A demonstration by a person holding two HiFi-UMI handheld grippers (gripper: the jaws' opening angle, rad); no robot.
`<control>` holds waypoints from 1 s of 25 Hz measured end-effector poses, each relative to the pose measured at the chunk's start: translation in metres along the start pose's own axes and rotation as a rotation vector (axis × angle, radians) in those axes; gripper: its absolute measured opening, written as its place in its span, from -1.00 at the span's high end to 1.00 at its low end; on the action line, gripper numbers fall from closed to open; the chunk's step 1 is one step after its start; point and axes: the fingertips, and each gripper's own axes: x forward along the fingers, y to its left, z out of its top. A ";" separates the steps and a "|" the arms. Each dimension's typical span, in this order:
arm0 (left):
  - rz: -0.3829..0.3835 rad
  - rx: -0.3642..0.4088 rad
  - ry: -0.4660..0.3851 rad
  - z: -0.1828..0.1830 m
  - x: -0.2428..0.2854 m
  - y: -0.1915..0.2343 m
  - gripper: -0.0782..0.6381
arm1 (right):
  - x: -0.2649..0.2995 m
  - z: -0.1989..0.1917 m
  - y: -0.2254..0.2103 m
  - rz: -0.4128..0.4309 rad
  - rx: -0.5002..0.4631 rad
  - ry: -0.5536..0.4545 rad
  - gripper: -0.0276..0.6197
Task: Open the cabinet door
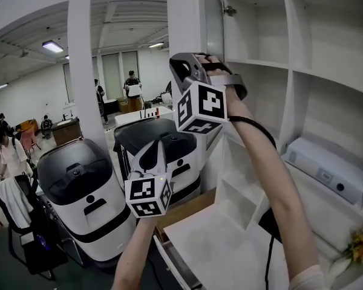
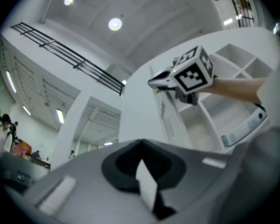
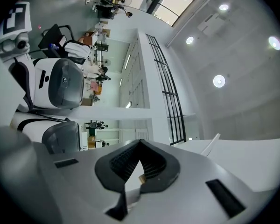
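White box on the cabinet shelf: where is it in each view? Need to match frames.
Head view: white box at the right edge, just below mid-height.
Left gripper view: right side, just below mid-height.
Right gripper view: not in it.
Shared landmark: the raised marker cube, up-left of the box in both.

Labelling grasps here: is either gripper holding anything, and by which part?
Nothing is held. The left gripper and right gripper are both shut, with nothing between their jaws.

Smooth matt white cabinet [image 1: 327,35]
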 end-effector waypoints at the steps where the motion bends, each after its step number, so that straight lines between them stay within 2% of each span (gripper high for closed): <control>1: 0.004 0.006 0.001 -0.001 -0.002 0.003 0.76 | 0.003 0.000 0.001 -0.009 -0.016 0.011 0.91; 4: 0.029 0.013 0.009 -0.005 -0.010 0.019 0.76 | 0.010 0.002 0.007 -0.018 -0.052 0.018 0.92; 9: 0.065 0.017 0.036 -0.019 -0.018 0.044 0.76 | 0.027 0.013 0.017 -0.007 -0.029 0.015 0.92; 13: 0.090 0.034 0.038 -0.019 -0.027 0.063 0.76 | 0.041 0.017 0.025 -0.016 -0.079 0.023 0.92; 17: 0.121 0.056 0.046 -0.017 -0.032 0.083 0.76 | 0.055 0.022 0.032 -0.013 -0.060 0.026 0.92; 22: 0.156 0.075 0.037 -0.011 -0.037 0.103 0.76 | 0.068 0.021 0.048 0.001 -0.125 0.030 0.92; 25: 0.174 0.080 0.043 -0.013 -0.039 0.112 0.76 | 0.079 0.016 0.056 0.026 -0.089 0.043 0.92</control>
